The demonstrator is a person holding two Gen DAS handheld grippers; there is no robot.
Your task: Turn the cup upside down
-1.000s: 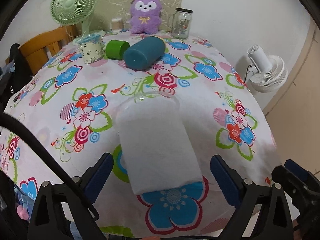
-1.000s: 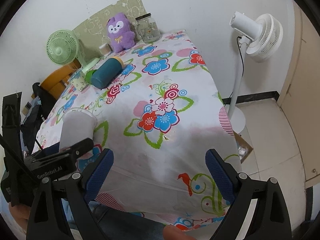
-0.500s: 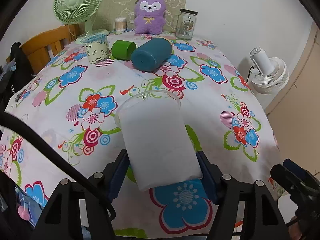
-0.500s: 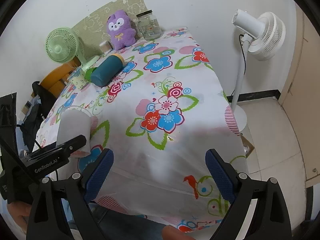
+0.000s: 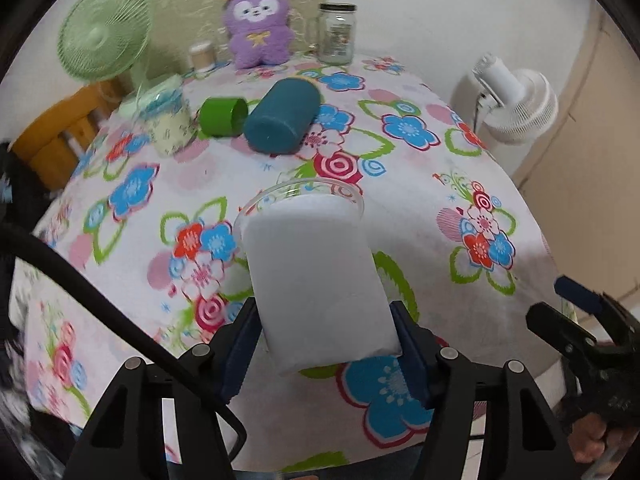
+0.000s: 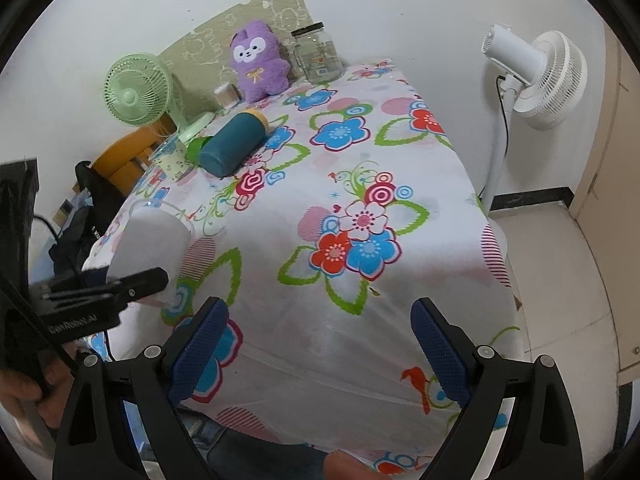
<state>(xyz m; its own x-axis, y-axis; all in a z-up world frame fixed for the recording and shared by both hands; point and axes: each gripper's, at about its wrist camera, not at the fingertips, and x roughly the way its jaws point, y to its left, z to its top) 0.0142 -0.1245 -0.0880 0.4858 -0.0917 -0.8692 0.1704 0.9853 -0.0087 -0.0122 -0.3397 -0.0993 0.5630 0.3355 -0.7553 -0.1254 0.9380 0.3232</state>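
On left claw [image 6: 96, 292] body, blurred "GenRobot.AI"; pads clamped around frosted cup [image 5: 316, 280]; right claw [image 6: 320, 344] spread wide.

the left hand-held gripper [image 5: 326, 344] has its two blue-padded fingers [image 5: 240, 354] drawn in and pressed against the opposite sides of the cup [image 5: 316, 280], near its base, gripping it. in the right wrist view one black finger of this gripper reaches across the lower side of the cup, and the person's left hand [image 6: 18, 398] shows at the lower left edge, wrapped around the handle. the right hand-held gripper [image 6: 320, 350] is held apart, off to the right, with its blue-padded fingers [image 6: 440, 350] spread wide and nothing between them. in the left wrist view part of the right hand [image 5: 592, 438] shows at the lower right edge.
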